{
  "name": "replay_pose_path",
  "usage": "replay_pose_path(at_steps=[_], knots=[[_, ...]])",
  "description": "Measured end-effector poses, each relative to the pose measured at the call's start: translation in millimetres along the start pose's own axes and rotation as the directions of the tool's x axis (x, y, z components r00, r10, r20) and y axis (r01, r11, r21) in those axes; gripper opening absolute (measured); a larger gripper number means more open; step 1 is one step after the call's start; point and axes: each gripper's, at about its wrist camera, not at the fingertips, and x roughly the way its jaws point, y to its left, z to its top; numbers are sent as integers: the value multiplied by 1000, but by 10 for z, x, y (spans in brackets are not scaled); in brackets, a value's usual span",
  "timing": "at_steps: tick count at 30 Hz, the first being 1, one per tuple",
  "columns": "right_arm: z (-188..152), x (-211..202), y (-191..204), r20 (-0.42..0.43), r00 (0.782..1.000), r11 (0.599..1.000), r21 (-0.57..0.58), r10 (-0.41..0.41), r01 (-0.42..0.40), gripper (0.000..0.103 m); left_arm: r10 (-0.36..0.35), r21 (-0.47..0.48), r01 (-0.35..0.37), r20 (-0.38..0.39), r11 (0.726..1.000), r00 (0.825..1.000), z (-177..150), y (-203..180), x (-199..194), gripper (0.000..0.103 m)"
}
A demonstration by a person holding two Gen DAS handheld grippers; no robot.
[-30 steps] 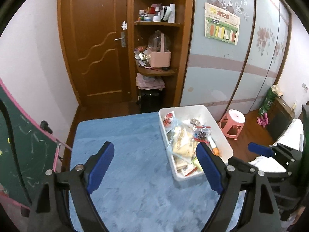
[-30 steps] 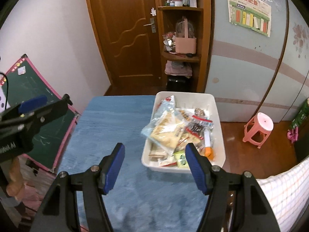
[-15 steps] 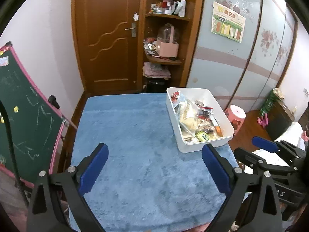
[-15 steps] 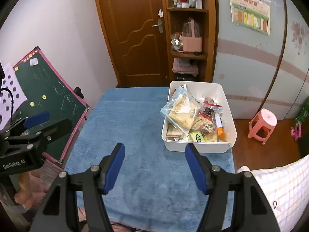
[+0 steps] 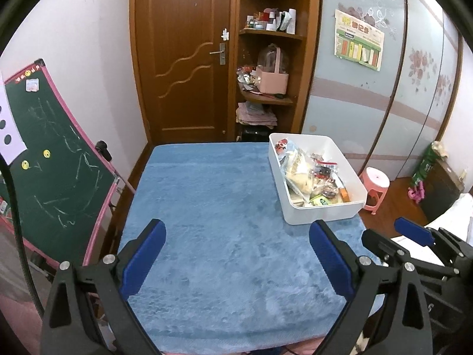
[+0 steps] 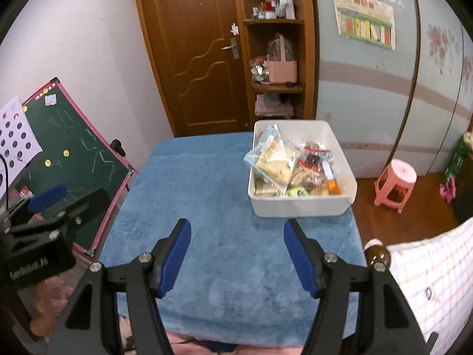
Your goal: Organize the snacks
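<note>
- Blue plush tabletop (image 5: 224, 207) is seen in a small bedroom-like room, with a wooden door (image 5: 183, 59) and shelf unit (image 5: 270, 68) behind it, and a green chalkboard (image 5: 50, 171) leaning at its left side.
- White bin (image 6: 298, 207) is set on the far right part of the tabletop, close to the right edge.
- Snacks (image 6: 291, 168) are all found inside the bin: clear bags of pale biscuits, darker packets with red seals, a green packet and an orange-tipped item at the near end. Exact contents cannot be told.
- One clear bag is seen sticking up over the bin's left rim; the pile is loose, not sorted.
- No snack is seen on the open cloth; the rest of the tabletop is bare.
- Left claw (image 5: 236, 257) is held wide, nothing between its jaws; the jaws have just been opening further. It is kept over the near part of the tabletop, well apart from the bin.
- Right claw (image 6: 236, 257) is held at a middling width, empty, also over the near part of the tabletop, with the bin ahead and to its right.
- Judged progress: gathering into the bin looks done, or the sorting has not been started; which one cannot be told from this view.
- Judged remainder: if tidying inside the bin is wanted, the protruding bag would need to be tucked in and the packets laid flat.
</note>
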Motion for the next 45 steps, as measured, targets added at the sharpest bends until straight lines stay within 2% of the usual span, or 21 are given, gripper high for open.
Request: replay_pose_path(at_steps=[6,13,28,45], knots=[[-53,-2,-141,7,1000,998,63,-7,7,66,73,-18,-73,-11,997,997,-47,22,20,97],[-40,-59,-110,58,998,999,40,-31,29,66,118,-59,-120,-36,991,992,-102,88,78,97],[1,66,-44,39,999,1000,1,-29,29,66,74,-30,-76,-62,997,995,-83,-2,269,97],[10,117,-52,34,999,1000,-7,-20,20,66,63,-27,-65,-80,998,995,-64,-54,329,97]])
